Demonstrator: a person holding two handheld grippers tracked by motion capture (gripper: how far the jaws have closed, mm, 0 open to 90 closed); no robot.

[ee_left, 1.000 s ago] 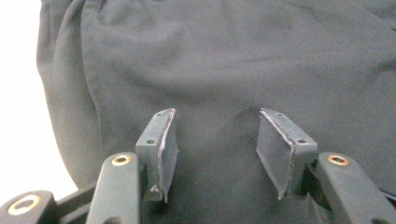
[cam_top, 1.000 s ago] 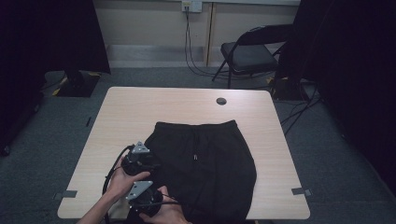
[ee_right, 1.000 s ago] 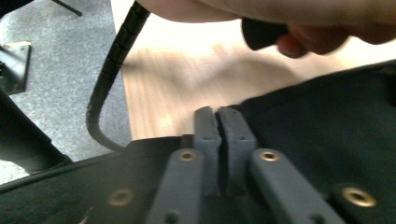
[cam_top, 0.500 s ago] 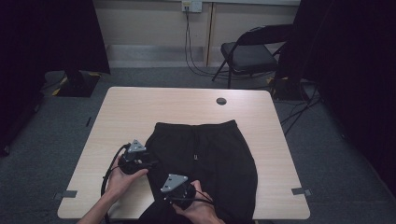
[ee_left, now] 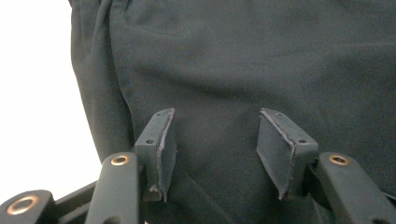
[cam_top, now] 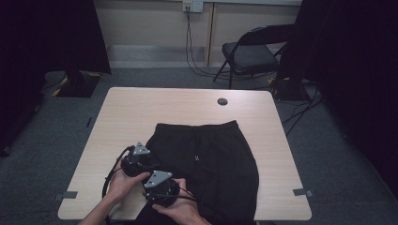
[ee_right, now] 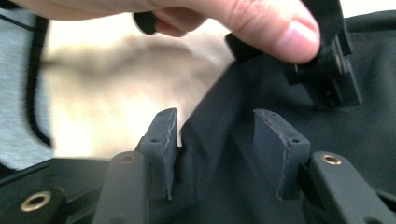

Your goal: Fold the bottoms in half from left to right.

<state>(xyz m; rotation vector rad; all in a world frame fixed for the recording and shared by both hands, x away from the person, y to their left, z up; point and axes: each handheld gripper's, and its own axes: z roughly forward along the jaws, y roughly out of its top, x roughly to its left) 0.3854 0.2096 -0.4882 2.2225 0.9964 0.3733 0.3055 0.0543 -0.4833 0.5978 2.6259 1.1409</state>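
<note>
Black shorts (cam_top: 206, 168) were spread flat on the table (cam_top: 141, 112), toward its near edge. The left gripper (ee_left: 212, 149) was held apart over the fabric, gripping nothing. The right gripper (ee_right: 215, 154) had just been opened, a raised fold lying unpinched between its jaws.

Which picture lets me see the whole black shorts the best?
The high view: the black shorts lie spread flat on the table, waistband and both legs visible. The left gripper view gives a close patch of cloth and one side edge past the open jaws. The right gripper view shows a rumpled edge of cloth between its open jaws.
</note>
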